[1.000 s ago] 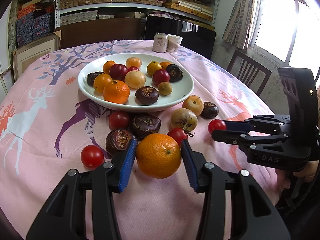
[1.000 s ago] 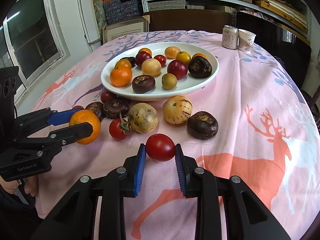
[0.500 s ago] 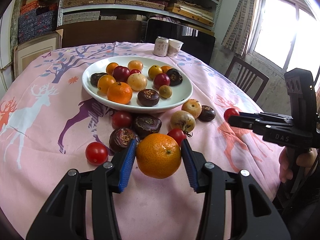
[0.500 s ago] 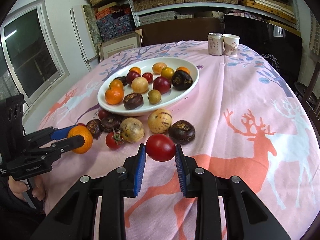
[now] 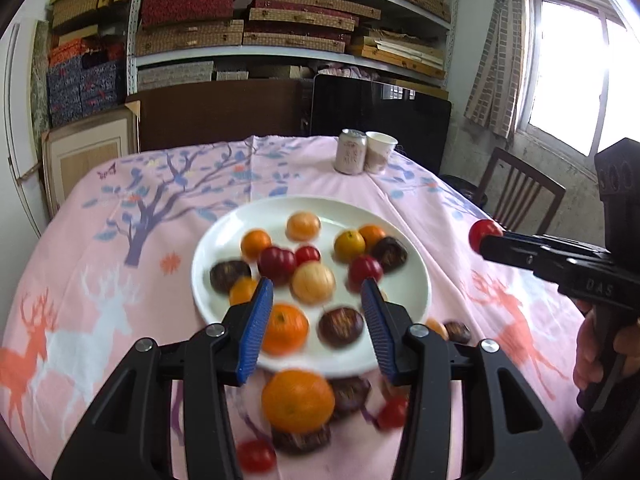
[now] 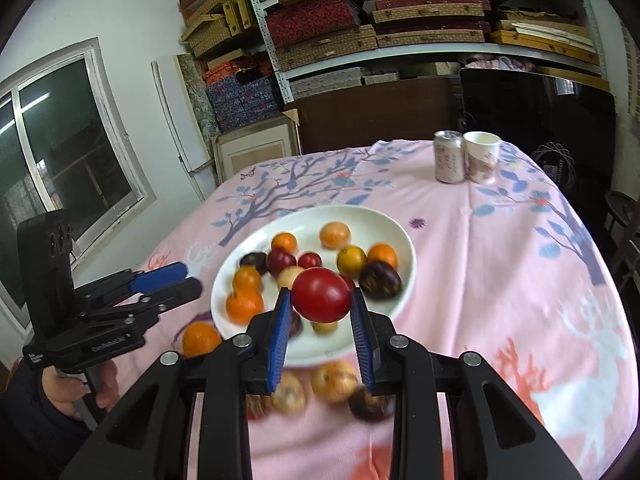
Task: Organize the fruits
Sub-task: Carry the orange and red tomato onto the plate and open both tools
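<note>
My left gripper (image 5: pixel 316 282) hovers over the near rim of the white plate (image 5: pixel 224 240) with its jaws apart and nothing between the blue pads. The orange (image 5: pixel 298 400) shows blurred below the fingers, in front of the plate; whether it rests on the cloth I cannot tell. In the right wrist view the left gripper (image 6: pixel 188 278) is also bare, with the orange (image 6: pixel 200 338) beneath it. My right gripper (image 6: pixel 320 300) is shut on a red tomato (image 6: pixel 320 296), held above the plate (image 6: pixel 372 220). The plate holds several fruits.
Loose dark, yellow and red fruits (image 6: pixel 334 376) lie on the pink deer tablecloth (image 5: pixel 100 320) in front of the plate. A can (image 5: pixel 351 152) and a paper cup (image 5: pixel 378 152) stand at the far edge. A wooden chair (image 5: pixel 516 196) is beyond the table on the right.
Both grippers have risen and moved in over the plate. The orange has slipped out from between the left pads and now sits below them. The right gripper still carries the tomato.
</note>
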Tool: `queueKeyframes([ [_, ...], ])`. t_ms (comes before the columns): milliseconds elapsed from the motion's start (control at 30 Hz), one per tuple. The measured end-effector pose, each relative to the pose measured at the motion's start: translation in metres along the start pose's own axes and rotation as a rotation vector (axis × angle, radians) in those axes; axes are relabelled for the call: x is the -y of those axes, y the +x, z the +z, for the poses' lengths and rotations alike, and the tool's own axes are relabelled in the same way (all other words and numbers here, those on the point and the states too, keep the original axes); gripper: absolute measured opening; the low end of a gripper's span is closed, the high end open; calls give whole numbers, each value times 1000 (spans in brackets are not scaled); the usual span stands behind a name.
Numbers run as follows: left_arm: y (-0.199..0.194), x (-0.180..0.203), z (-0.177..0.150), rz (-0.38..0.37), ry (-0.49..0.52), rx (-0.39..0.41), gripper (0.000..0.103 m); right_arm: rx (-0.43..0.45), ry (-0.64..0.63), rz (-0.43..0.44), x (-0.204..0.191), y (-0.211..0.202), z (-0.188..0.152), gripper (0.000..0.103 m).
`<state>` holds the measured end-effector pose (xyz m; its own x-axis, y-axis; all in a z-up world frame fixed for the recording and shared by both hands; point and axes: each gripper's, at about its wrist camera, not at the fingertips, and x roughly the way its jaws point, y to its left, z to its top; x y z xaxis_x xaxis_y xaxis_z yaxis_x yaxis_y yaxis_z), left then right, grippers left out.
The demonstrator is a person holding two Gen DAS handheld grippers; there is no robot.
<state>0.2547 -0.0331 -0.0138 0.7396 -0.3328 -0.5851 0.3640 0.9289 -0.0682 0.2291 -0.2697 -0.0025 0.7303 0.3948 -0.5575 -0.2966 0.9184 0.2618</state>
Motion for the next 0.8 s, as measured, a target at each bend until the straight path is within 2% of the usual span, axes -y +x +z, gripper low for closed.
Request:
queueKeyframes([
  [100,35,-10,10,31,-19,-63,44,-26,-9,-16,-1,35,15,30],
  [167,38,-18,10,23,-64,-88,43,-48,21,-10,1,51,19,30],
  [200,32,-19,9,21,-56,-82,43,-46,25,4,0,51,18,30],
  [300,-1,-19,-11,40,7,-67,43,-48,-6,53,-10,44,3,30],
  [367,-11,-32,-31,40,-11,-109,44,-56,-7,80,-11,37,-12,30],
  [533,-3,-75,-67,136,-54,-192,44,-75,15,96,-8,25,-36,30],
  [700,0,-97,-75,212,-69,-203,44,-65,18,89,-11,10,-44,30],
  [800,-14,-105,-71,236,-71,-163,45,-71,19,93,-12,2,-49,30],
])
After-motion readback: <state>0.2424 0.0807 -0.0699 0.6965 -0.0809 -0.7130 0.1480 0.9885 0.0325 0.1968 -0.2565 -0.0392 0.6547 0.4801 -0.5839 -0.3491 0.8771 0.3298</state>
